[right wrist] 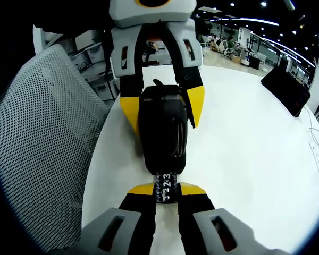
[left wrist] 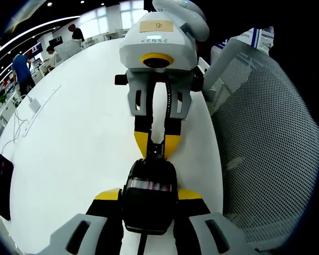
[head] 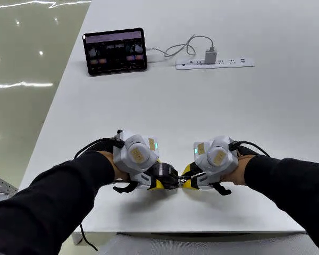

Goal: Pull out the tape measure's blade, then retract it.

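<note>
Across most of the head view, a white table (head: 212, 111); beside its edge, in the right half of the left gripper view, a grey mesh chair back (left wrist: 266, 138). At upper left of the head view, a dark tablet (head: 115, 50) lying flat with its screen lit; to its right, a white power strip (head: 215, 62) with a charger (head: 210, 54) plugged in and a looped cable (head: 175, 49) running to the tablet. At lower centre, left gripper (head: 169, 179) and right gripper (head: 187, 179) tip to tip near the table's front edge. Left jaws closed partway onto the black tape measure (head: 165, 172), gripping its case on both sides. Right jaws pinched nearly together on the blade (right wrist: 164, 187), a short stretch out of the case, digits 2 and 3 legible at bottom centre of the right gripper view.
</note>
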`<state>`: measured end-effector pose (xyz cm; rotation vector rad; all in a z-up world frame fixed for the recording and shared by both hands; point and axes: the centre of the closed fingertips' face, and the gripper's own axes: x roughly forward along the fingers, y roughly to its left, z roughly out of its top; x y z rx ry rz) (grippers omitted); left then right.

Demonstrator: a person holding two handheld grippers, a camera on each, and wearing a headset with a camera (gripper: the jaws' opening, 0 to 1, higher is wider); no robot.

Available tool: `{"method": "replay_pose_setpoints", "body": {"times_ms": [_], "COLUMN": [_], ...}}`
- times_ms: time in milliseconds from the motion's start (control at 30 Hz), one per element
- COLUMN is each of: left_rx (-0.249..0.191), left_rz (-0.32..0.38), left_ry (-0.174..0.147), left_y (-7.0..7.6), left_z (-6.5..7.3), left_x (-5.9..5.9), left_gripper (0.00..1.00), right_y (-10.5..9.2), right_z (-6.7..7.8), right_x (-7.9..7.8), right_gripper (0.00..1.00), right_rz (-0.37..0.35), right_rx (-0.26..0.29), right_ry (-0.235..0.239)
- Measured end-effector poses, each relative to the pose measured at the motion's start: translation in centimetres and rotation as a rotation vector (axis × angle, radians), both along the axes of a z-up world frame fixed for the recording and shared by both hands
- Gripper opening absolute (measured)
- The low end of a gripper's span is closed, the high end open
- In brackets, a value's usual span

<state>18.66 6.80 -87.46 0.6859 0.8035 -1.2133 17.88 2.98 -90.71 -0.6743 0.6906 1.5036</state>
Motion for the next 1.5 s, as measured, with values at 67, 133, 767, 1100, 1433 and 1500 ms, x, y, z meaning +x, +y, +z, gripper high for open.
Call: {"method": "replay_pose_setpoints", "body": {"times_ms": [67, 133, 767, 1100, 1433, 1500], "left_rx": [0.002, 0.003, 0.001, 0.001, -0.001, -0.001], "left_rz": [0.002, 0.005, 0.011, 0.010, 0.011, 0.010], "left_ry": [0.001, 0.003, -0.003, -0.001, -0.002, -0.002], "left_y": [0.0, 0.0, -0.1, -0.1, -0.1, -0.1], "left_z": [0.0, 0.0, 0.0, 0.0, 0.0, 0.0], "left_x": [0.0, 0.0, 0.1, 0.1, 0.1, 0.1], "left_gripper": [0.32, 0.32, 0.32, 0.32, 0.32, 0.32], "right_y": [-0.2, -0.2, -1.6, -2.2, -2.5, -2.6], "right_z": [0.0, 0.0, 0.0, 0.0, 0.0, 0.0], "right_x": [0.0, 0.1, 0.2, 0.3, 0.5, 0.5], "right_gripper": [0.10, 0.10, 0.10, 0.10, 0.10, 0.10], "right_rz": [-0.002, -0.003, 0.001, -0.003, -0.007, -0.007], "right_rx": [0.008, 0.007, -0.018, -0.024, -0.029, -0.032], "right_ry": [-0.003, -0.005, -0.024, -0.023, -0.024, -0.026]}}
